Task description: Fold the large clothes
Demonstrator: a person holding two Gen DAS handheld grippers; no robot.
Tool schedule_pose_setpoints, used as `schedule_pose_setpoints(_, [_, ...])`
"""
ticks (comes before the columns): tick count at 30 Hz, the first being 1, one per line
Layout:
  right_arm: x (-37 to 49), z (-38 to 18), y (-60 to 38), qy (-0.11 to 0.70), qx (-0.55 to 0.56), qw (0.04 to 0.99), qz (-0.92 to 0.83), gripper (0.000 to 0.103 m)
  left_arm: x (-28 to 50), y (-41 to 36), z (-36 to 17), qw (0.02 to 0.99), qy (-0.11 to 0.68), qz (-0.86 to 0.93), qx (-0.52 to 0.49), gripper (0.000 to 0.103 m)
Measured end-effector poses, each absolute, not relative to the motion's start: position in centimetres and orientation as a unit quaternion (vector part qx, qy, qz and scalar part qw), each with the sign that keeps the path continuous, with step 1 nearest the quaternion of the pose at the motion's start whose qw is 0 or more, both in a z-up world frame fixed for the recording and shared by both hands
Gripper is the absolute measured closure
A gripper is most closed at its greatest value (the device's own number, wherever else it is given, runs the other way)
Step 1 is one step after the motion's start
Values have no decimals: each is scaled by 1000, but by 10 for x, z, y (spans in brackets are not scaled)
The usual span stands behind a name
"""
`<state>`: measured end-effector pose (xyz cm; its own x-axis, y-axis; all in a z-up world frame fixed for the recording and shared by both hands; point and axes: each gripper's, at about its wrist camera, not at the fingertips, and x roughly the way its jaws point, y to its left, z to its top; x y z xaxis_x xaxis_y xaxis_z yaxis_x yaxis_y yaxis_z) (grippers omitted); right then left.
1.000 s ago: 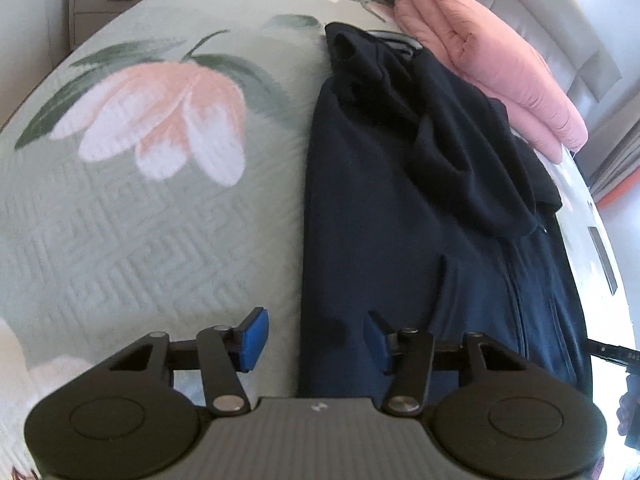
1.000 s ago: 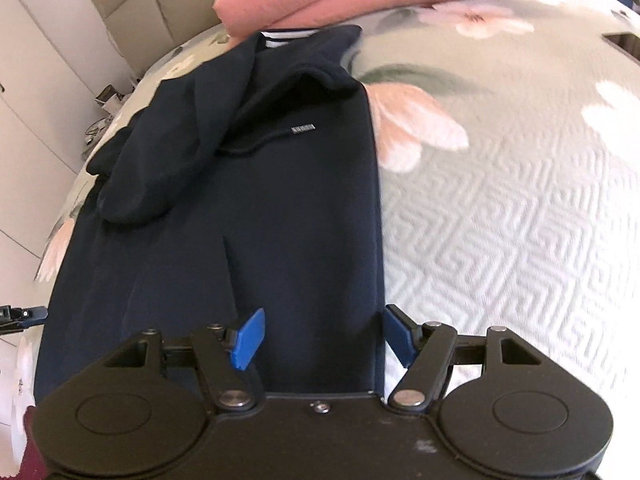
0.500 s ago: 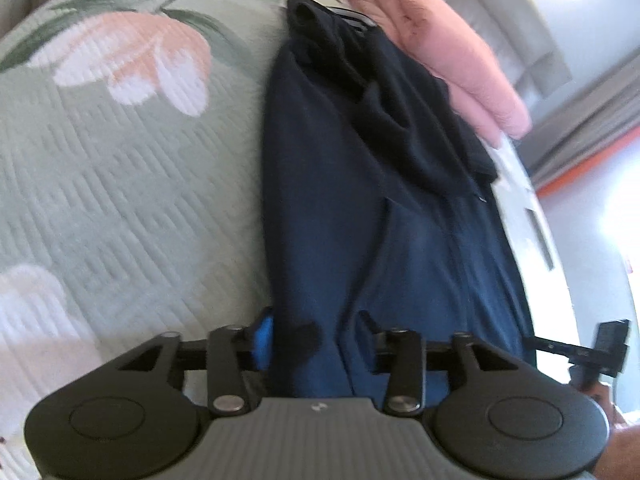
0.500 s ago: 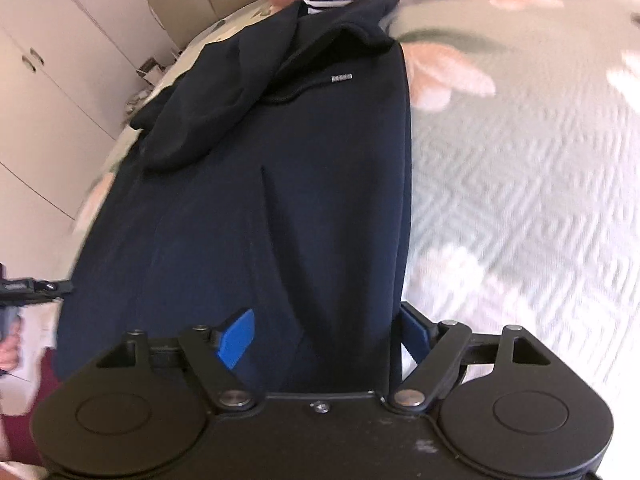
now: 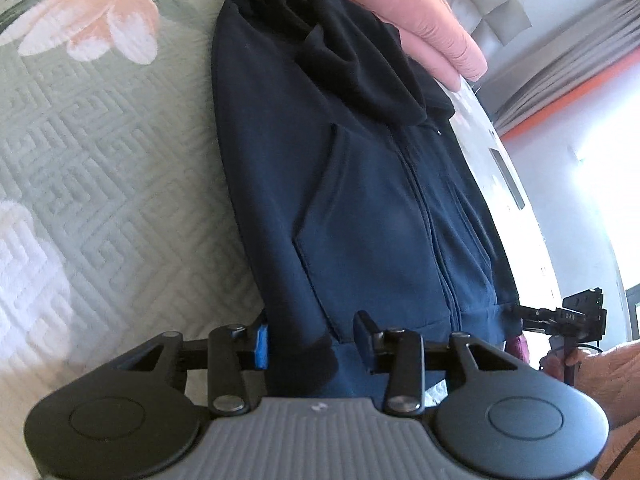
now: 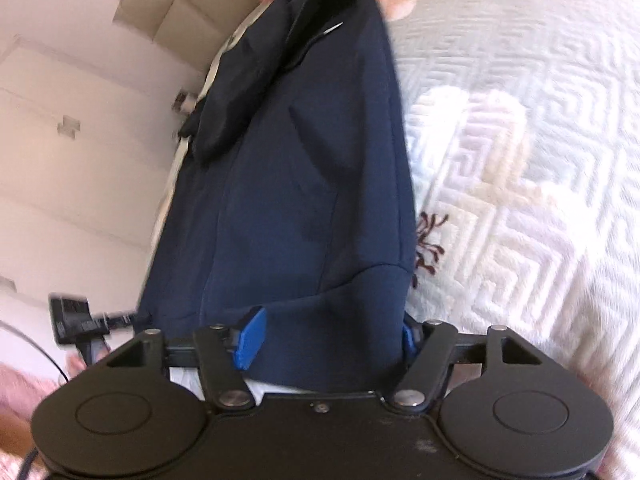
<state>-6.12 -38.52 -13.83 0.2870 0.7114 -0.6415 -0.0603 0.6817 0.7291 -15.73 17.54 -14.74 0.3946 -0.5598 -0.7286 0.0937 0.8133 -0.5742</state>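
**Two corners, neither one sure yet**

Two risks stand out to me: a thin bite and an uneven lift. The hoodie (image 5: pixel 360 200) lies flat and lengthwise on the bedspread (image 5: pixel 100 160), hood at the top of the frame and hem (image 5: pixel 400 332) at the bottom, right against my tools.

The left tongs (image 5: pixel 312 338) are about half open and have just been closing. The lower-left hem corner sits bunched between the jaws, but I cannot see both pads pressing on it. The right tongs (image 6: pixel 328 338) stand wide and have also just narrowed a little. The other hem corner lies between their jaws with clear slack on the left side.

If I lift now, I judge that one corner could slip out. A pad could also catch only the top layer, so the front peels open along the zip. The left jaw rides low against the bedspread and could pinch the quilting in with the cloth. Pulling one side sooner than the other would likely skew the fold, and the loose hood might flop sideways.

For room, the bedspread lies bare to the left in the left view and to the right in the right view. The pink quilt (image 5: pixel 432 28) crowds the hood end at upper right. In the left view the bed's edge runs close beside the hoodie on the right, so I would not drag it that way.
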Motion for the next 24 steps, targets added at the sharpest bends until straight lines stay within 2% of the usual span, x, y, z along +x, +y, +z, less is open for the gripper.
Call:
schedule_pose_setpoints(6, [-60,-143,-391,532,320,741,257,26,-166,169,-140,797,518,-226,-213,55])
schedule_pose_setpoints(10, [-62,-145,-395,531,334,741,239,38,-171,171,-150,785,541,-215,-213,55])
schedule_pose_setpoints(12, [-63,-146,-397,528,338,742,239,38,-175,171,-153,789,534,-212,-217,56])
schedule_pose_setpoints(15, [-66,-146,-396,523,332,746,244,38,-180,174,-156,794,533,-198,-216,68])
schedule_pose_setpoints(16, [-67,-147,-397,522,338,745,240,40,-181,173,-156,797,531,-193,-211,84])
schedule_pose_setpoints(17, [-68,-147,-398,520,344,746,234,53,-183,173,-155,801,528,-192,-209,92])
schedule_pose_setpoints(18, [-72,-146,-398,518,344,751,224,66,-183,174,-155,803,520,-193,-218,93])
schedule_pose_setpoints(19, [-75,-147,-398,517,347,754,207,86,-184,177,-153,805,510,-195,-230,95])
schedule_pose_setpoints(24, [-78,-130,-412,449,420,751,240,90,-181,180,-130,825,460,-213,-250,95])
